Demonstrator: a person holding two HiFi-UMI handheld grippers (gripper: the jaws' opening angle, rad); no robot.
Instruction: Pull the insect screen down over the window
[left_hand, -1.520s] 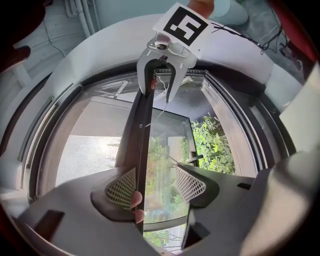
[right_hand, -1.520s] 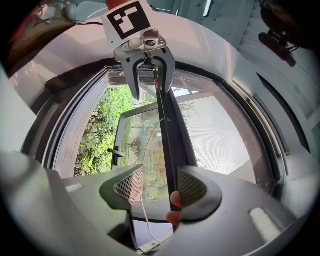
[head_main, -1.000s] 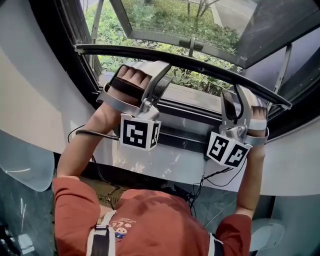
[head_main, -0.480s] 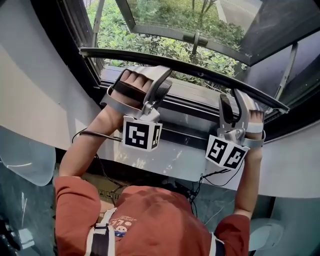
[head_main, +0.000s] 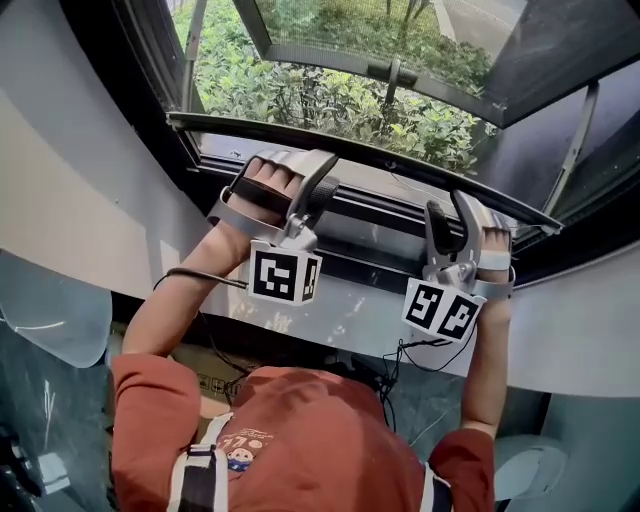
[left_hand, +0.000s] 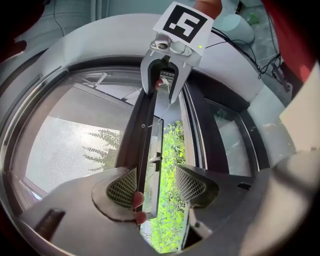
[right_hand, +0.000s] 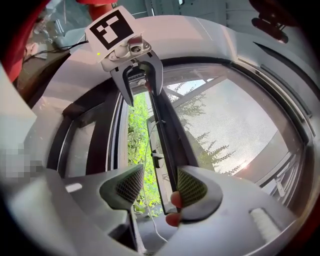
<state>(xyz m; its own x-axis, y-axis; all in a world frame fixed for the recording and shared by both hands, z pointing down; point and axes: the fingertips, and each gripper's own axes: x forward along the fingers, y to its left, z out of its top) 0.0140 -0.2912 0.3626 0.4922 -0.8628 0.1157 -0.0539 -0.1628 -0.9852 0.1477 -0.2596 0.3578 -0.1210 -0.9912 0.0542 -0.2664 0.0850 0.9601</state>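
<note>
The insect screen's dark pull bar (head_main: 390, 165) runs slantwise across the window opening. Grey mesh (left_hand: 70, 150) stretches away beyond it. My left gripper (head_main: 305, 172) is at the bar's left part and my right gripper (head_main: 452, 212) at its right part, both just under it. In the left gripper view the bar (left_hand: 147, 130) lies along the left pad of my left gripper (left_hand: 156, 186), with fingertips on it and a wide gap between the jaws. The right gripper view mirrors this: the bar (right_hand: 165, 125) rests against the right pad of my right gripper (right_hand: 156, 187), which is open.
A glass sash with a handle (head_main: 390, 75) stands open outward above green bushes (head_main: 300, 95). Below the grippers are the dark frame and a white curved sill (head_main: 350, 315). Cables (head_main: 400, 360) hang under the sill. White wall (head_main: 90, 200) flanks the window at left.
The pull bar has come down toward the sill, and both grippers have come down with it. More of the opening above the bar is covered.
</note>
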